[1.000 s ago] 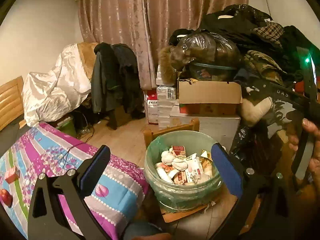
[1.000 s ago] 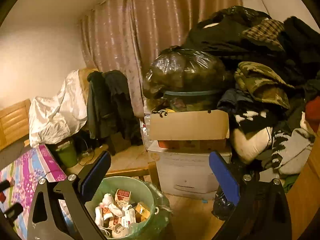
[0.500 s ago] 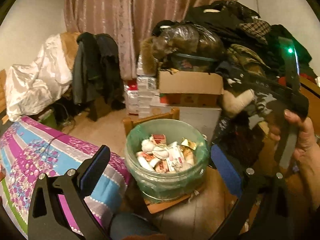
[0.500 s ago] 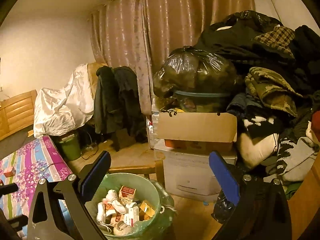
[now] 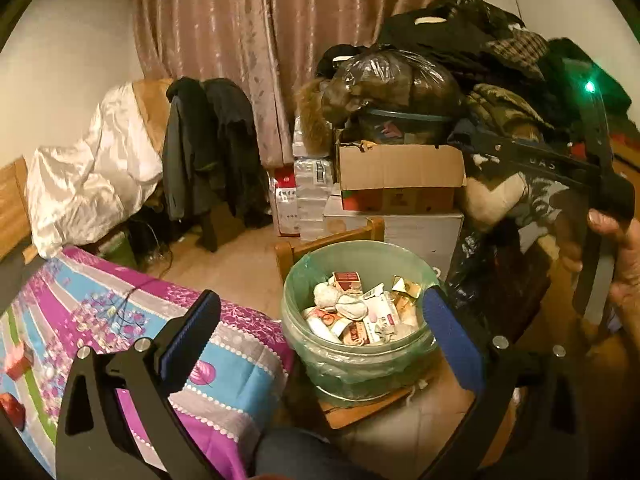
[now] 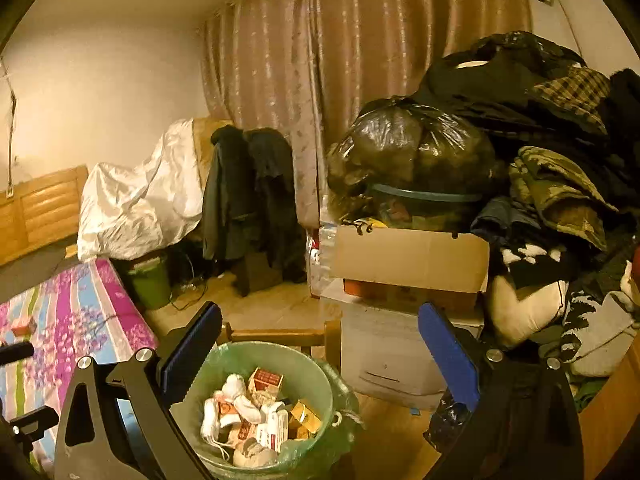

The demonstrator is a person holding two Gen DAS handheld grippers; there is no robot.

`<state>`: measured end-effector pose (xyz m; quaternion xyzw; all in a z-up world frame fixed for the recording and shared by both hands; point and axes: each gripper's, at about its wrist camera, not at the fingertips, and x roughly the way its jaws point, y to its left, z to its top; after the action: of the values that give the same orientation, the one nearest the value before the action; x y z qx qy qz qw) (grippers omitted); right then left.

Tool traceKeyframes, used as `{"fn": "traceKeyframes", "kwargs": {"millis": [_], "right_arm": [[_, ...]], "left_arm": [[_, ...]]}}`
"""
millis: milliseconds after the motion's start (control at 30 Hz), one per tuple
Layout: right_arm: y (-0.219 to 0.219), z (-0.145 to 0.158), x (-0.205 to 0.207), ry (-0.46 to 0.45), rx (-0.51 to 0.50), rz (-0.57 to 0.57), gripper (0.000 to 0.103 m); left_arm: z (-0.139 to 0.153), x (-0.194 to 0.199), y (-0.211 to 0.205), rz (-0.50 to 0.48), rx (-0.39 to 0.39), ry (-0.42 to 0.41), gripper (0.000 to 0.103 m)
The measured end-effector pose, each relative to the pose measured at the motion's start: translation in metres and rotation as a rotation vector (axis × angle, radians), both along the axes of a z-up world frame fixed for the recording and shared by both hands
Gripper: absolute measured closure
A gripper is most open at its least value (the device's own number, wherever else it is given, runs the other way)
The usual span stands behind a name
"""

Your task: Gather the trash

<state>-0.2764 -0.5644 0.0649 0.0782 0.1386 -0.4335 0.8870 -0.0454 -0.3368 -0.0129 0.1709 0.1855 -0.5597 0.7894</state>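
A bin lined with a green bag stands on a wooden stool; it also shows in the right wrist view. It holds trash: small boxes, crumpled tissues and wrappers, seen too in the right wrist view. My left gripper is open and empty, above and near the bin. My right gripper is open and empty, above the bin's far side. The right gripper's body shows in the left wrist view, held by a hand.
A bed with a striped floral cover lies left, with a small red box on it. Cardboard boxes, a black bag and piled clothes stand behind the bin. A chair draped with coats is at the curtain.
The left gripper's view shifted right then back left, so the bin sits nearer centre again. The right gripper rose and drew back slightly. Both stayed open.
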Motion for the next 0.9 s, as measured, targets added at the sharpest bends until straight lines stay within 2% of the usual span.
{"fn": "traceKeyframes", "kwargs": {"millis": [267,567,900], "right_arm": [[0.005,-0.017,0.007,0.023,0.008,0.046,0.005],[0.023,-0.058,0.026,0.072,0.012,0.103,0.005],[0.025,-0.129,0.044,0.150,0.153,0.131,0.005]], "left_arm": [[-0.003,-0.004,-0.004,0.014,0.022,-0.029,0.006],[-0.006,-0.003,-0.006,0.044,0.046,-0.046,0.006],[-0.006,-0.008,-0.010,0.030,0.053,-0.068,0.006]]}}
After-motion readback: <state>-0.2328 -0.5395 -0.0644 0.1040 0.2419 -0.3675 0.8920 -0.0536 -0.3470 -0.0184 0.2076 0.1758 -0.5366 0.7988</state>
